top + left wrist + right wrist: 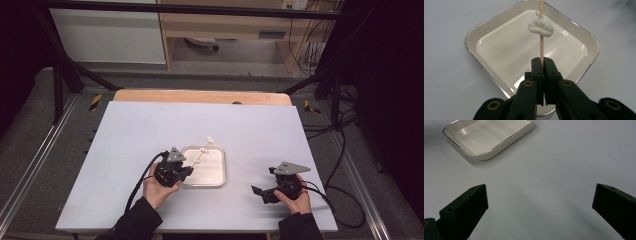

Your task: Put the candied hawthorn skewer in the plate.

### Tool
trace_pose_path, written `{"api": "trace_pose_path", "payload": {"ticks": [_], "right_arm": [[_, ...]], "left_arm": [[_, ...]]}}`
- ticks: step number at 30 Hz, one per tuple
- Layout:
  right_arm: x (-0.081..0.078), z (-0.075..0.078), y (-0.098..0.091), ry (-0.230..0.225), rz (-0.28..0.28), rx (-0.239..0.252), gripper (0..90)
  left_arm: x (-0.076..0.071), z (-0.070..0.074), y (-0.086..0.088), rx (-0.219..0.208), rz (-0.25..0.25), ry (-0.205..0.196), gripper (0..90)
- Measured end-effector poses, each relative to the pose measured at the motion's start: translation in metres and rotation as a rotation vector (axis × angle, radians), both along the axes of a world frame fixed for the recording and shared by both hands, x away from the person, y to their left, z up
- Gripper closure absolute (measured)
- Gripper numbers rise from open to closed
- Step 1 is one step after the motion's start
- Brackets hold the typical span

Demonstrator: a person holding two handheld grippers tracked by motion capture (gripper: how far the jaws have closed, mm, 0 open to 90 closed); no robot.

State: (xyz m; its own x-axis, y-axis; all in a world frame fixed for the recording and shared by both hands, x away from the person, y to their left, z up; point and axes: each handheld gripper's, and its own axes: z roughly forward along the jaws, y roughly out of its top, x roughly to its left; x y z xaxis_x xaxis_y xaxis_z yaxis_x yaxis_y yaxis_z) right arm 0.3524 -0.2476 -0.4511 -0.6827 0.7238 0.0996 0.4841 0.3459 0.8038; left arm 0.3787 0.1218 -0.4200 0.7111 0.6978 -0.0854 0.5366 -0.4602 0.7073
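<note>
A thin wooden skewer (541,47) with a white lump (541,27) threaded on it is pinched in my left gripper (543,61), which is shut on its near end. The stick reaches over a shallow cream tray (474,37) with a silver rim. From above, the left gripper (186,170) sits at the tray's (220,181) left edge, and the skewer (200,156) slants up to the right with another white lump (210,140) at its far tip. My right gripper (260,192) rests to the right of the tray, jaws wide open and empty (539,202).
The pale grey tabletop (150,125) has wide free room behind and to both sides of the tray. A wooden strip (200,96) runs along its far edge. Black frame bars and cables stand around the table. The tray's corner (489,153) lies ahead-left of the right gripper.
</note>
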Motion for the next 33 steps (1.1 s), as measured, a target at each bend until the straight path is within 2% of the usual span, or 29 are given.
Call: {"api": "trace_pose_path", "payload": {"ticks": [9,18,26,33], "right_arm": [[0.000,0.000,0.000,-0.001,0.005,0.001,1.0],[-0.001,0.000,0.001,0.006,0.002,0.004,1.0],[-0.001,-0.001,0.001,0.009,0.003,0.001,1.0],[-0.001,-0.001,0.001,0.007,0.002,0.002,0.9]], "left_arm": [[0.003,-0.010,-0.006,0.063,0.015,0.055,88.2],[0.003,-0.016,-0.010,0.120,0.016,0.067,88.0],[0.004,-0.016,-0.011,0.117,0.019,0.073,87.7],[0.003,-0.016,-0.011,0.123,0.016,0.061,86.2]]}}
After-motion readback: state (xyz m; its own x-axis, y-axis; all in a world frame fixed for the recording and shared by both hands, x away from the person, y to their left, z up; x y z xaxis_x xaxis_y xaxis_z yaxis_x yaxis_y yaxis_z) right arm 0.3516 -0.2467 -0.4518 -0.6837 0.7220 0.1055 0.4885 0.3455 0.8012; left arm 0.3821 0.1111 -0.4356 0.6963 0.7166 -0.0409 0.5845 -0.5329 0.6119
